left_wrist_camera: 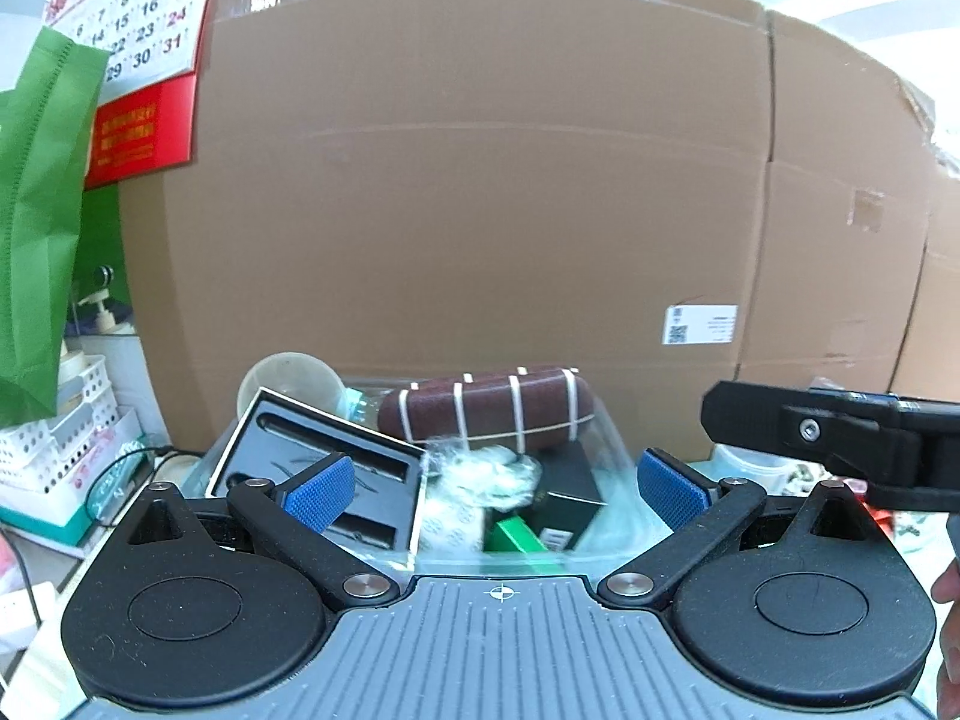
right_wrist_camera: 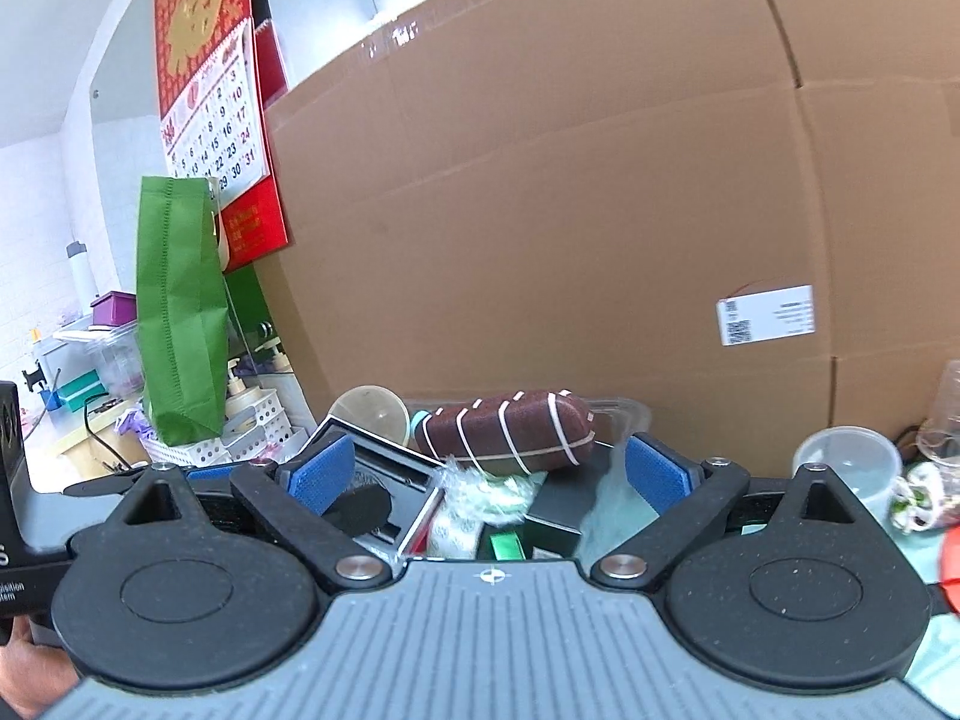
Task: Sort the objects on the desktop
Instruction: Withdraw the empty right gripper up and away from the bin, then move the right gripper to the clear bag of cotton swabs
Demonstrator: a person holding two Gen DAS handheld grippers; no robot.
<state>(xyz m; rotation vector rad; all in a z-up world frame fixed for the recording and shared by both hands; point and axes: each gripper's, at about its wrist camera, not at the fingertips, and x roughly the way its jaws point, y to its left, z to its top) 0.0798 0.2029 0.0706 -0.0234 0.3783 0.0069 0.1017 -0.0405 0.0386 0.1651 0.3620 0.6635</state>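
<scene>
A clear plastic bin (left_wrist_camera: 606,438) holds several objects: a brown glasses case with white stripes (left_wrist_camera: 489,411), a black box with a moulded insert (left_wrist_camera: 324,474), a crumpled white-green wrapper (left_wrist_camera: 480,474), a black carton (left_wrist_camera: 567,489) and a small green box (left_wrist_camera: 510,534). My left gripper (left_wrist_camera: 498,489) is open and empty just in front of the bin. My right gripper (right_wrist_camera: 489,474) is open and empty over the same bin (right_wrist_camera: 624,408); the case (right_wrist_camera: 507,429) and black box (right_wrist_camera: 384,480) lie ahead of it. Its body shows at the right of the left wrist view (left_wrist_camera: 840,438).
A large cardboard box (left_wrist_camera: 480,180) stands right behind the bin. A green bag (right_wrist_camera: 180,312), white baskets (right_wrist_camera: 252,426) and a wall calendar (right_wrist_camera: 216,114) are at the left. A clear tub (right_wrist_camera: 852,468) and clear cup (right_wrist_camera: 948,414) stand at the right.
</scene>
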